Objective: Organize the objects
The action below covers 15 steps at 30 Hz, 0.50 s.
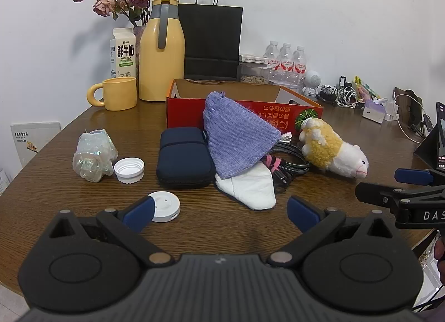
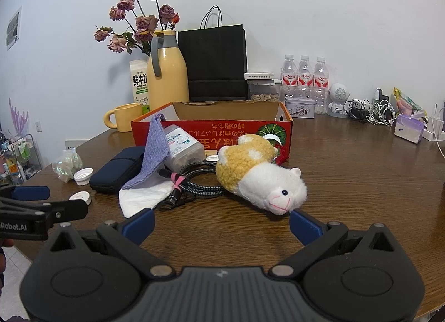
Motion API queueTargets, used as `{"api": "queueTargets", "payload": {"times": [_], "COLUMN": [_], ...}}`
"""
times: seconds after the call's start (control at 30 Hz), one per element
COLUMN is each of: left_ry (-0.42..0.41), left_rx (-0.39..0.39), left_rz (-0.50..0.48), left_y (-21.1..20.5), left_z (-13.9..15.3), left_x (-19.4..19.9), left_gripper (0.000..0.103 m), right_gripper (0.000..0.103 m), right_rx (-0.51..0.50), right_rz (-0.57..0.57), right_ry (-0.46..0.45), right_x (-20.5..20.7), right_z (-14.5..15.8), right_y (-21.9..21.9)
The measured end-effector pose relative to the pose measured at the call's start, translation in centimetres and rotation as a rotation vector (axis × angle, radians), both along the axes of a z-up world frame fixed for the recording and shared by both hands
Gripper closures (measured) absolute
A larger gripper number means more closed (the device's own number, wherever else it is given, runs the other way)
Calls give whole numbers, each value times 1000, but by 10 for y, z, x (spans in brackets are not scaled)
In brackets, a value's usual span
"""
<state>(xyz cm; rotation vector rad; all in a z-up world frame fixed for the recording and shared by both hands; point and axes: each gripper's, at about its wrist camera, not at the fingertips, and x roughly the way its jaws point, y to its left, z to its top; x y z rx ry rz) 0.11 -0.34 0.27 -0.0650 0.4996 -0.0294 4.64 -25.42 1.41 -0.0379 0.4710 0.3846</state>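
Left gripper [image 1: 219,212] hangs wide open and empty, white disc [image 1: 164,206] just beside its left finger. Right gripper [image 2: 222,223], also spread and empty, sits nearest the plush hamster [image 2: 260,176], snout at its right finger, body running back-left toward the red box [image 2: 211,127]. One hamster, one box, two white caps

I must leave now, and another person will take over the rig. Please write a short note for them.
Left hand-held gripper: open, empty, above the table.
Right hand-held gripper: open, empty, its right fingertip near the plush toy.
The red box looks empty.
Still on the table: navy case, purple pouch, cable, white cap, white disc.
Nothing is packed yet; everything remains.
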Motion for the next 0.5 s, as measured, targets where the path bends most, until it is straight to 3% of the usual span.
{"api": "queueTargets", "payload": {"times": [0.5], "left_ry": [-2], "left_rx": [-1], "left_rz": [-1], "left_y": [1], "left_z": [1], "left_x": [0], "left_gripper": [0], "right_gripper": [0], "right_rx": [1], "right_rz": [0], "right_ry": [-1], "right_x": [-1], "right_z": [0], "right_y": [0]}}
